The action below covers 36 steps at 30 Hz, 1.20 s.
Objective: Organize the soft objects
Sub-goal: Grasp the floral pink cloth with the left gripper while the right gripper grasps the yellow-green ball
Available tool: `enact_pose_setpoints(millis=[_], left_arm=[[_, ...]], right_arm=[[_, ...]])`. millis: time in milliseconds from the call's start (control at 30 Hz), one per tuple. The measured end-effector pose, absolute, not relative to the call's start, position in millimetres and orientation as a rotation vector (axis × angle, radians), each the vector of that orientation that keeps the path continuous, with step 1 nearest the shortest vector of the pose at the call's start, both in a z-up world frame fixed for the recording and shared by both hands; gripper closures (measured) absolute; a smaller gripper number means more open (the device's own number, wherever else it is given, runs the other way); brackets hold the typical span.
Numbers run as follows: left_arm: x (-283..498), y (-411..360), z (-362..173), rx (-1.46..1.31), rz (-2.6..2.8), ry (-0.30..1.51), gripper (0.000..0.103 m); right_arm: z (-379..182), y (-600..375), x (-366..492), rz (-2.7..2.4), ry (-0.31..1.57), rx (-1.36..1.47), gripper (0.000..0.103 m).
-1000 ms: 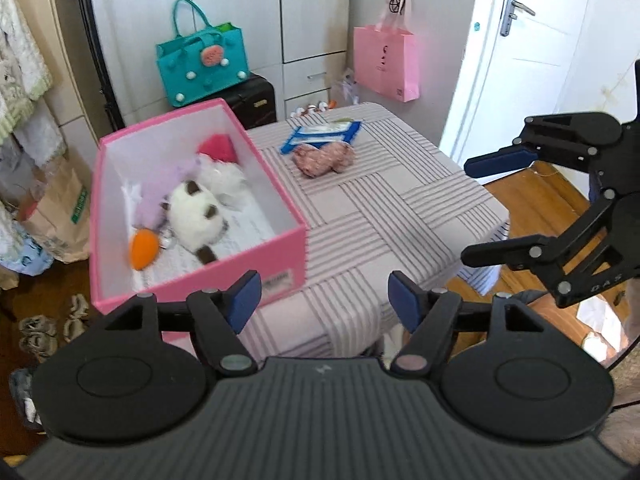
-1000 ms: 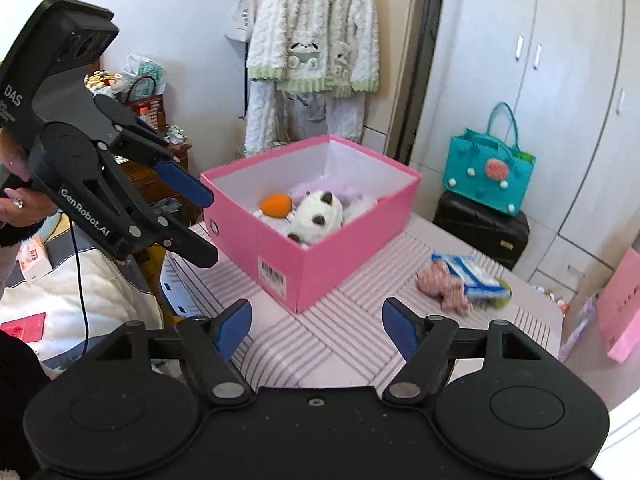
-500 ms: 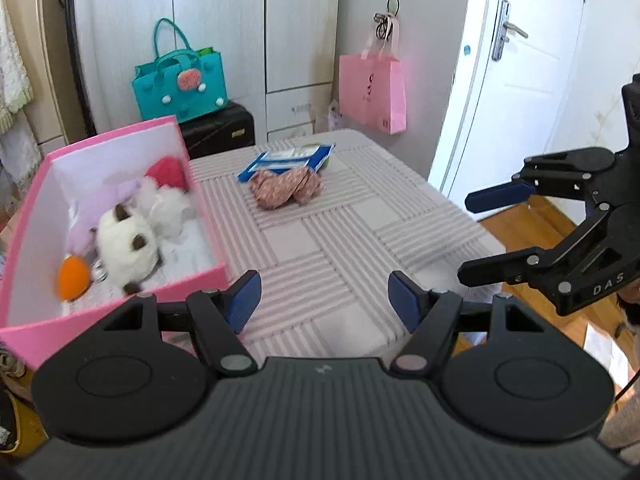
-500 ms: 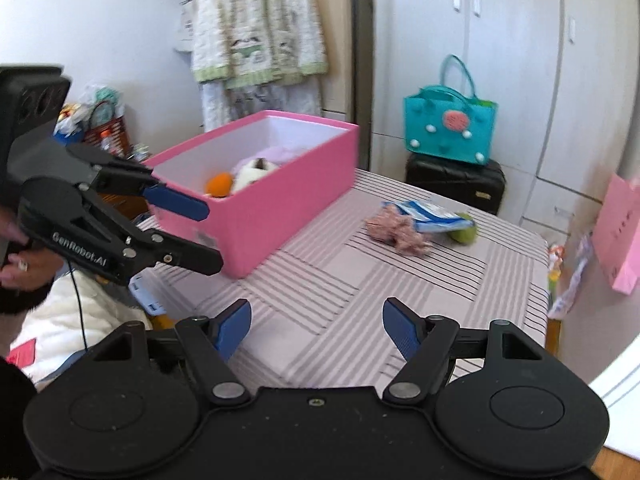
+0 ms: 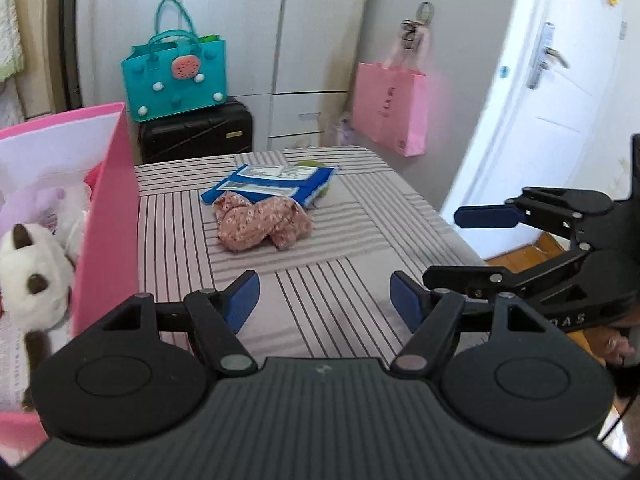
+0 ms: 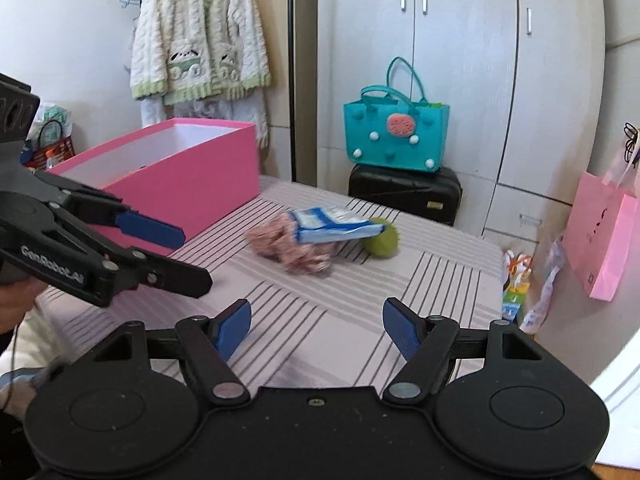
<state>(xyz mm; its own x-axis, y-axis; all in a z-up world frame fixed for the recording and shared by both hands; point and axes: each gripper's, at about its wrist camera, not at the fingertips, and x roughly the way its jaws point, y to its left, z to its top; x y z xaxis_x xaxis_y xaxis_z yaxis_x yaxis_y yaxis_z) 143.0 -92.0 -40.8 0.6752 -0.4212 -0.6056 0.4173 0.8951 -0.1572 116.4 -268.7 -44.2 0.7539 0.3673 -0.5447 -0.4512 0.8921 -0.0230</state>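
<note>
Striped table (image 5: 328, 280) held a floral cloth (image 5: 264, 226) unboxed, plush toys (image 5: 32, 276) already boxed, both grippers (image 5: 324, 300) (image 6: 316, 326) apart, empty.

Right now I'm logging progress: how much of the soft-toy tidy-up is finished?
Done: a white-and-brown plush cat lies in the pink cardboard box. In hand: nothing; the left gripper and right gripper are both open. Left: the crumpled pink floral cloth, blue-and-white packet and green ball.
</note>
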Motion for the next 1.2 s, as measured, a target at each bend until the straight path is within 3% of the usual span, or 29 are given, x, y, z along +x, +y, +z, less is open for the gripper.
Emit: enact_pose_setpoints(millis=[267,900,933,1000,1067,1200], left_arm=[[184.8,-110.4,-66.1,-0.048,-0.347,0.664,0.025],[222.1,-136.6,-85.6,0.122,-0.212,0.601,0.025],[222.3,-136.3,-86.1,0.121,-0.213,0.600,0.027],[221.4,-137.4,-86.2,0.145,-0.223,0.597,0.039],[220.3,-137.6,-87.3,0.159,-0.233,0.598,0.047],[221.5,-137.0,-91.3,0.147,-0.246,0.608,0.062]], right_arm=[[-70.9,-279.9,176.7,0.467,0.560,-0.208,0.026],[-95.1,-276.8,281.5,0.595,0.602,-0.272,0.026],[-95.9,-275.5,284.1,0.592,0.598,-0.277,0.026],[-96.6,-273.9,288.3,0.579,0.598,-0.272,0.028],[-96.4,-272.7,290.2,0.595,0.614,-0.251,0.044],[-94.5,-269.0,291.2,0.581,0.598,-0.229,0.046]])
